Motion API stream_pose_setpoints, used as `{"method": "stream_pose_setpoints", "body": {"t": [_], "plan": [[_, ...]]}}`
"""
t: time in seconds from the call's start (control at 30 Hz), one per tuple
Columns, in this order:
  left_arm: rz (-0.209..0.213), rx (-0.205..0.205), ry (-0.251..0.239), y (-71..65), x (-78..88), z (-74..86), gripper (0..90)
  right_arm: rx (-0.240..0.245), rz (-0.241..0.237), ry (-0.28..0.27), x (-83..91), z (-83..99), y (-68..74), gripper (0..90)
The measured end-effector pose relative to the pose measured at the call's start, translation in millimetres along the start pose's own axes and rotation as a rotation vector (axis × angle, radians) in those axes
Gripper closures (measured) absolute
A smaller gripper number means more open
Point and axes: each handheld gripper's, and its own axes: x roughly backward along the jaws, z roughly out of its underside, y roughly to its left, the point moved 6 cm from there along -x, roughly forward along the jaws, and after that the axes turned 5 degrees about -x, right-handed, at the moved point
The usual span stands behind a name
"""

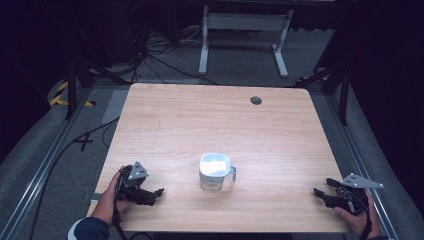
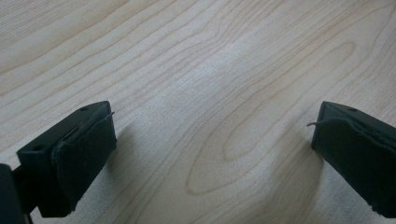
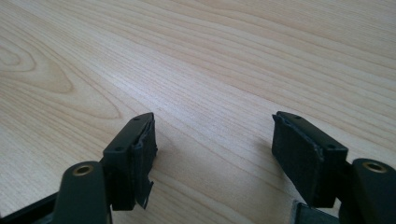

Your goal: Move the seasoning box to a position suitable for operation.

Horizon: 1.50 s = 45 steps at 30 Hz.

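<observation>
While both tongs point(image 1: 159, 192) point(image 1: 320, 192) gape wide, a clear lidded jug point(image 1: 215, 172) stands upright between them

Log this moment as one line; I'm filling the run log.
left gripper: open, empty | right gripper: open, empty | jug: upright, mid-table, untouched | table

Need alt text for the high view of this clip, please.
A clear lidded jug stands near the front middle of a wooden table. A person's left gripper and right gripper rest open at the front corners, both apart from it.
</observation>
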Motion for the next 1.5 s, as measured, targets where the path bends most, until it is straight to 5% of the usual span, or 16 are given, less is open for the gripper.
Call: {"method": "stream_pose_setpoints", "body": {"t": [0.4, 0.67, 1.0, 1.3, 1.5], "plan": [[0.000, 0.003, -0.004, -0.7, -0.2, -0.2, 0.1, -0.010, 0.002, -0.004, -0.8, -0.9, 0.0, 30.9], [0.003, 0.002, 0.000, -0.6, -0.3, -0.3, 0.1, -0.001, -0.009, -0.058, 8.0, -13.4, 1.9, 45.1], [0.016, -0.005, -0.004, -0.2, -0.9, -0.6, 0.0, 0.068, -0.131, -0.163, 19.4, -75.0, 43.0, 62.4], [0.031, -0.023, 0.002, 2.5, -2.9, -3.0, 0.0, 0.108, -0.210, -0.208, 3.3, -114.9, 81.8, 72.6], [0.027, -0.021, -0.003, 2.2, -3.3, -3.2, 0.1, 0.191, -0.263, -0.199, -11.1, -129.7, 114.0, 80.3]]}}
